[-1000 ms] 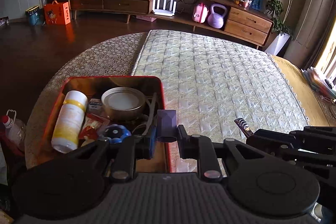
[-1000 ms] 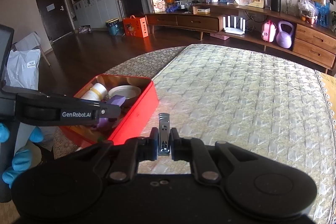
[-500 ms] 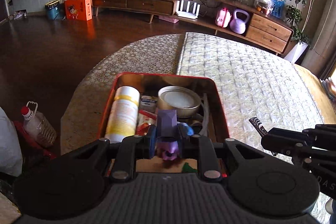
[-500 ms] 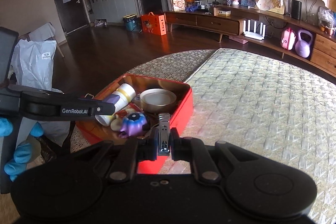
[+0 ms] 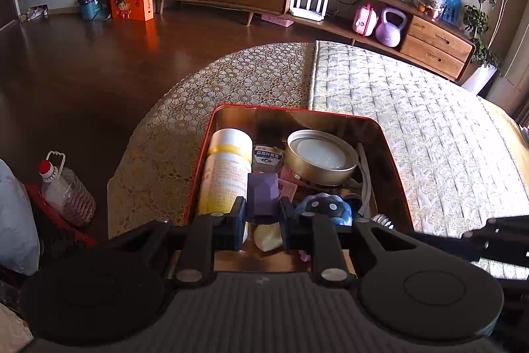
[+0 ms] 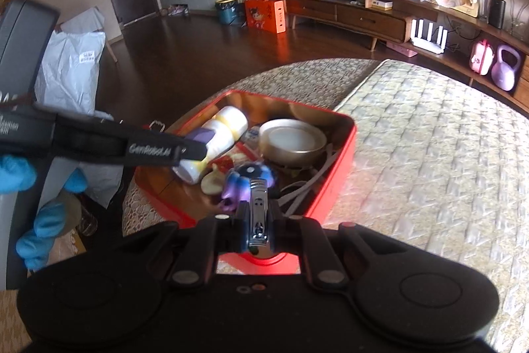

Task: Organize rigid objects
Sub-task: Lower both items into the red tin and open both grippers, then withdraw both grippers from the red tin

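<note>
L hand-held gripper (image 5: 263,214) clamps purple block (image 5: 263,199); R hand-held gripper (image 6: 259,225) clamps nail clipper (image 6: 259,214).

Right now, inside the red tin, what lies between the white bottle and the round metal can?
In the left wrist view, a small labelled packet lies between the white bottle and the round can, near the tin's far end.

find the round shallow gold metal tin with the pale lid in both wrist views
Left wrist: round gold tin lies in the far right part of the red metal box, right of centre.
Right wrist: same tin sits mid-frame, near the box's far corner.
Shared landmark: white and yellow bottle lying beside it.
</note>
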Action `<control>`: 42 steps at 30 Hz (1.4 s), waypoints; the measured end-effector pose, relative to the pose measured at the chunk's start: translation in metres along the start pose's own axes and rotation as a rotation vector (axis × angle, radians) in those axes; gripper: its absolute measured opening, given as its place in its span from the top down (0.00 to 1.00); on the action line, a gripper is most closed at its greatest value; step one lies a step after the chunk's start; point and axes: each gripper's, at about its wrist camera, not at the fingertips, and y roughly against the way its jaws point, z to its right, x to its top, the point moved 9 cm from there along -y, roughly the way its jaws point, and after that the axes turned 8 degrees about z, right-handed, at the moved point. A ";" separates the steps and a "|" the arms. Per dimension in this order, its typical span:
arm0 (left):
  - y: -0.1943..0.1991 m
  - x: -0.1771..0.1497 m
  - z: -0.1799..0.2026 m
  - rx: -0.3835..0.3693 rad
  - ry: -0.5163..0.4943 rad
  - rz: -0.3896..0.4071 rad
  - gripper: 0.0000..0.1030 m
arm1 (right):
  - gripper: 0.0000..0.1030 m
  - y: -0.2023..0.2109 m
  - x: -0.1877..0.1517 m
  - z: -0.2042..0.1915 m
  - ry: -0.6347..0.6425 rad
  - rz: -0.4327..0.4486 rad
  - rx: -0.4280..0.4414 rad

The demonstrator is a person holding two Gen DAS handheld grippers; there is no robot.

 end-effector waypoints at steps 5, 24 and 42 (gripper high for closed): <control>-0.012 0.007 0.004 -0.004 -0.013 -0.005 0.80 | 0.90 -0.010 -0.004 -0.007 0.018 -0.030 0.010; -0.053 0.000 0.009 -0.007 -0.002 -0.081 0.80 | 0.92 -0.021 -0.009 -0.004 0.001 -0.050 0.026; -0.014 -0.005 0.005 -0.020 0.019 -0.027 0.71 | 0.68 0.004 -0.001 0.002 -0.025 0.014 0.034</control>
